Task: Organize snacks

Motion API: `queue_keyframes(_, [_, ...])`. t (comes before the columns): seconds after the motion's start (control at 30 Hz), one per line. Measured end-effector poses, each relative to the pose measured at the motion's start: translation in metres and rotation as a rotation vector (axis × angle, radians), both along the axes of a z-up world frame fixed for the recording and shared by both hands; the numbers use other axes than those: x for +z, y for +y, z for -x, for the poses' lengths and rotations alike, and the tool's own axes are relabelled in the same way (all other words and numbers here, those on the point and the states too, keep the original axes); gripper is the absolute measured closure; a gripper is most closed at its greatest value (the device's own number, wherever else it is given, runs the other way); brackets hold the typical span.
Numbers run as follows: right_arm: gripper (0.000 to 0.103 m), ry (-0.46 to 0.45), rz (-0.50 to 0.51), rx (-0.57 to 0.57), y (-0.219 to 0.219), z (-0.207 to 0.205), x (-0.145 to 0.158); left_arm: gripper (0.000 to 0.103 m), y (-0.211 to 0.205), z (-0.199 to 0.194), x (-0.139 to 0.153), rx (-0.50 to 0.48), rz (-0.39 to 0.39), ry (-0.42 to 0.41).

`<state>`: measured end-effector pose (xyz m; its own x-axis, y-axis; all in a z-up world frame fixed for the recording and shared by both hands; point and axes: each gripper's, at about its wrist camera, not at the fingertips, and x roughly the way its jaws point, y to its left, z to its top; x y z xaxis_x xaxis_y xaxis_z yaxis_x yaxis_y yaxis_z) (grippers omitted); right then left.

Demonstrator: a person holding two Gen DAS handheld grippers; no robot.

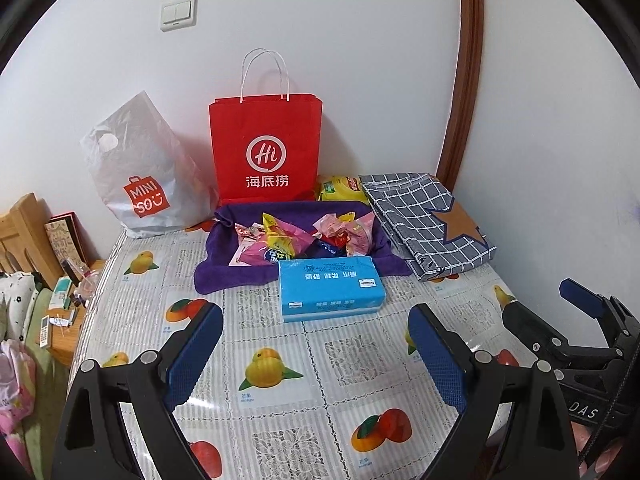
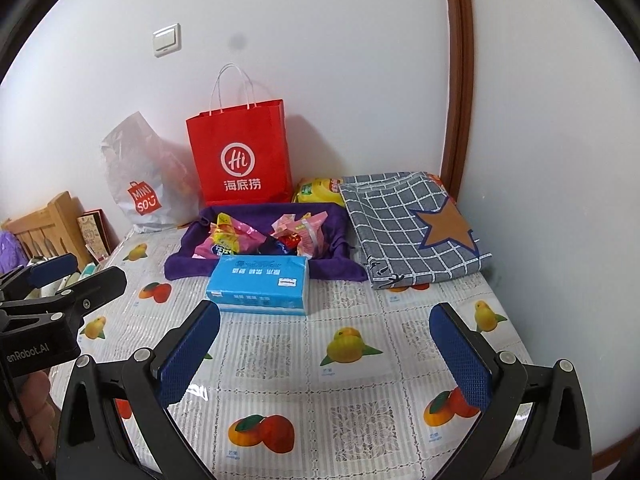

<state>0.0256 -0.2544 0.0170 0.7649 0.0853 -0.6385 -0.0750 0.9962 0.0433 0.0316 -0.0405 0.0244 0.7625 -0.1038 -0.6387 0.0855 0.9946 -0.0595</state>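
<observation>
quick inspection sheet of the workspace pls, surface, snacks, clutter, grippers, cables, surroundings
surface: table under a clear-covered fruit-print cloth, front half bare.
job's things: snack packets piled on a purple towel at the back; a yellow packet lies apart behind it, beside the red paper bag.
clutter: blue tissue pack on the towel's front edge; white plastic bag back left; folded checked cloth back right.
grippers: left gripper and right gripper both open, empty, above the table's front.
cables: a thin black cord by the right gripper's body.
surroundings: white wall with a light switch, brown door frame, cluttered wooden stand to the left.
</observation>
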Motion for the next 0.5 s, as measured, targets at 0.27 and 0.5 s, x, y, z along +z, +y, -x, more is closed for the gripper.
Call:
queue_keyframes(0.27, [0.0,-0.002,-0.004,0.003,-0.0002,0.0011,-0.0001,0.009,0.001,0.0002,-0.0009,0.006,-0.005,0.003])
queue_keyframes(0.5, [0.0,-0.004,0.0,0.006,0.0015,0.002,0.0005,0.009,0.0031,-0.0007,-0.0017,0.01,-0.001,0.004])
